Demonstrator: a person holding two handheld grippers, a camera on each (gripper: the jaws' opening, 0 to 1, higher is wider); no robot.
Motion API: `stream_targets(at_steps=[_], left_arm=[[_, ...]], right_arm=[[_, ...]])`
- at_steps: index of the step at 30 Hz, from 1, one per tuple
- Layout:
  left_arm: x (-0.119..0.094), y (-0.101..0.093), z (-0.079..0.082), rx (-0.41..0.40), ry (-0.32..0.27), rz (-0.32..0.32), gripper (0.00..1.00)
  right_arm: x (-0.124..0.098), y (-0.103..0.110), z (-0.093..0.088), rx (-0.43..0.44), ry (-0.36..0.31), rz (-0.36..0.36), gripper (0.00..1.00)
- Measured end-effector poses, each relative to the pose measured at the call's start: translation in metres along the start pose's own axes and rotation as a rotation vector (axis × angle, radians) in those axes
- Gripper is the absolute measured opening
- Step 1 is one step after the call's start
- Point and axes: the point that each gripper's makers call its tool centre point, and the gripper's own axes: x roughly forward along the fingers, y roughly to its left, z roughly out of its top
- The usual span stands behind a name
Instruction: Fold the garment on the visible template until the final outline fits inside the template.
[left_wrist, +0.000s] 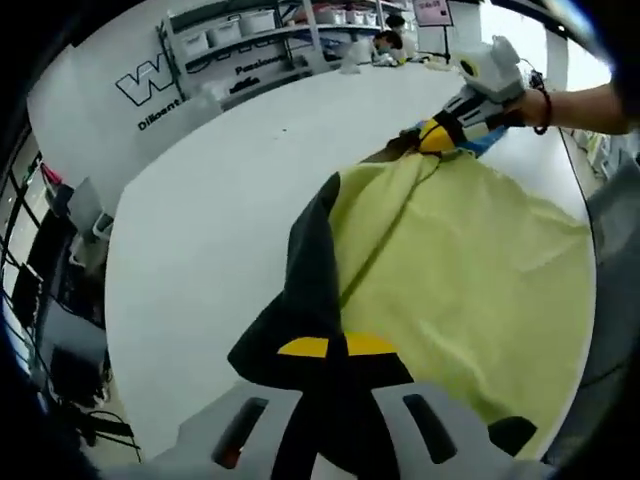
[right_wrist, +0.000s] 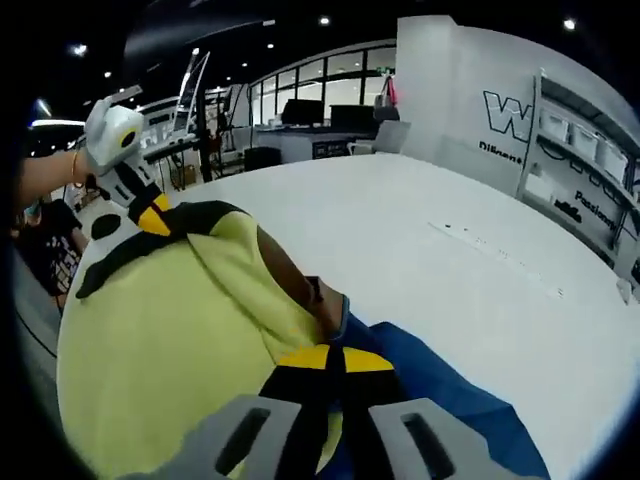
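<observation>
White surface (left_wrist: 220, 220) broad and bare across upper left of left gripper view. Yellow garment (left_wrist: 460, 290) spread lower right, soft, light, likely to sag; best taken at dark trim edges. Blue template (right_wrist: 450, 400) peeking out lower right in right gripper view. Left gripper (left_wrist: 335, 350) and right gripper (right_wrist: 330, 360): jaws clamped on garment.

We see broad bare tabletop (right_wrist: 480, 230) beyond the yellow garment (left_wrist: 470, 270), on its side away from the person, open for a gripper to pass. On the garment itself, both grippers block the way: the left gripper (left_wrist: 335, 352) clamped on a dark edge, the right gripper (right_wrist: 333, 362) clamped beside the blue cloth (right_wrist: 450, 400).
</observation>
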Motion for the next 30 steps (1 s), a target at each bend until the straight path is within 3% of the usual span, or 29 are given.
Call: stream_targets(at_steps=[7, 19, 30], left_arm=[[-0.004, -0.004, -0.001, 0.052, 0.032, -0.021, 0.06], [-0.011, -0.014, -0.008, 0.041, 0.046, -0.050, 0.08], [-0.023, -0.026, -0.020, 0.008, 0.074, -0.088, 0.08]], right_arm=[[-0.007, 0.001, 0.000, -0.017, 0.005, -0.012, 0.00], [-0.019, 0.007, -0.002, -0.025, 0.010, -0.014, 0.00], [-0.031, 0.020, -0.021, -0.066, 0.059, 0.015, 0.00]])
